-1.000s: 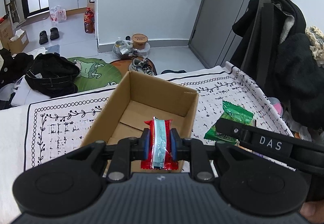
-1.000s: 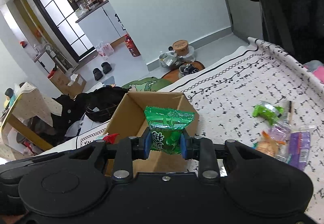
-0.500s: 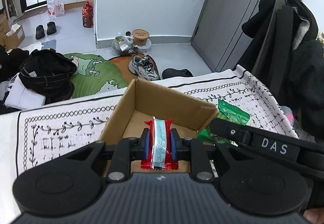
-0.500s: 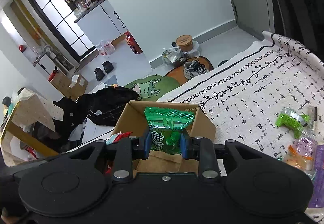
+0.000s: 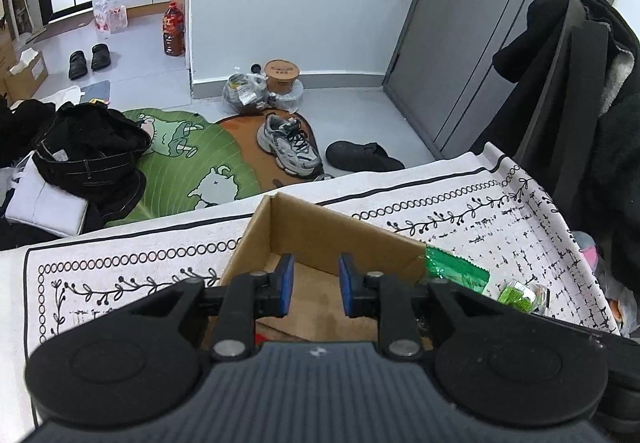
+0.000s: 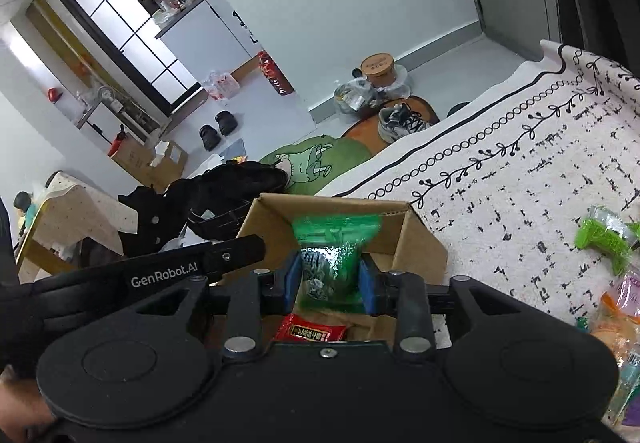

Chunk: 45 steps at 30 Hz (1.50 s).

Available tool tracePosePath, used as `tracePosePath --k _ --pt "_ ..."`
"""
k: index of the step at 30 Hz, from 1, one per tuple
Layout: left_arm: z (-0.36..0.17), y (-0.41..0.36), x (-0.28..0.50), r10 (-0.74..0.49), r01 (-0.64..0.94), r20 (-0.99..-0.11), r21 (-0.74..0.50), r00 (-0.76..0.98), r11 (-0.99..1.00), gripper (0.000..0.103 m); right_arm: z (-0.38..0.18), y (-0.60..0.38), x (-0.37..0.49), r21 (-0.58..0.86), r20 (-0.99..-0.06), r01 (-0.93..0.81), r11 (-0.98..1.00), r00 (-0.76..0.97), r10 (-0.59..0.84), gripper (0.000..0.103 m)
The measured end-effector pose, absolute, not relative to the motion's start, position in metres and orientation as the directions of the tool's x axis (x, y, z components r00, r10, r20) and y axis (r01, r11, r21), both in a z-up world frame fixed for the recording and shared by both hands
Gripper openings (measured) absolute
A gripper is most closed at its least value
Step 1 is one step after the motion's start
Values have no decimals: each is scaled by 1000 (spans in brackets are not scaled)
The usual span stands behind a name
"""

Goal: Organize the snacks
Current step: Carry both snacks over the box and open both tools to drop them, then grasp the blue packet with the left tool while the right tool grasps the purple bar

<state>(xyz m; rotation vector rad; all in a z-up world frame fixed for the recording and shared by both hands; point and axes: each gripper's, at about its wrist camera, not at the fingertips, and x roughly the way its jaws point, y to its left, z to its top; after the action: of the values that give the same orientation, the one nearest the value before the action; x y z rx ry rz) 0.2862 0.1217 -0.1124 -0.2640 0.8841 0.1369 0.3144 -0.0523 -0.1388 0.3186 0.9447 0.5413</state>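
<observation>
An open cardboard box stands on the patterned tablecloth; it also shows in the right wrist view. My left gripper is open and empty above the box. A red snack packet lies on the box floor; only a red sliver of it shows in the left wrist view. My right gripper holds a green snack packet between its pads over the box; the packet looks blurred. The same packet shows at the box's right wall in the left wrist view.
Loose snacks lie on the cloth at the right: a light green packet and orange and purple packets. The table's far edge drops to a floor with shoes, a green mat and clothes. Dark coats hang at the right.
My left gripper has opened and let go of the red packet, which now lies in the box. My right gripper has moved over the box with the green packet.
</observation>
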Motion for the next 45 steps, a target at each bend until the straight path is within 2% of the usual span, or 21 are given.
tracePosePath --k 5,13,16,20,29,38,45 --pt "-111 128 278 28 -271 -798 -170 602 947 28 -135 -63 311 496 -675 -268 826 479 561 40" --pt "-98 116 256 59 -279 -807 -133 587 951 72 -125 -79 301 464 -693 -235 854 504 515 51" --pt "-95 111 248 65 -286 -809 -131 584 949 78 -119 -86 296 452 -697 -234 861 509 505 54" --pt "-90 107 239 71 -298 -814 -129 577 946 81 -114 -101 290 439 -702 -220 871 521 485 63" --pt "-73 93 219 88 -305 -789 -129 608 944 103 -104 -128 271 396 -716 -222 891 533 451 72" --pt "-60 73 198 71 -287 -766 -151 638 946 103 -87 -155 252 336 -708 -226 914 579 404 92" --pt "-56 55 180 48 -256 -751 -164 659 953 103 -85 -188 233 328 -705 -189 926 603 373 97"
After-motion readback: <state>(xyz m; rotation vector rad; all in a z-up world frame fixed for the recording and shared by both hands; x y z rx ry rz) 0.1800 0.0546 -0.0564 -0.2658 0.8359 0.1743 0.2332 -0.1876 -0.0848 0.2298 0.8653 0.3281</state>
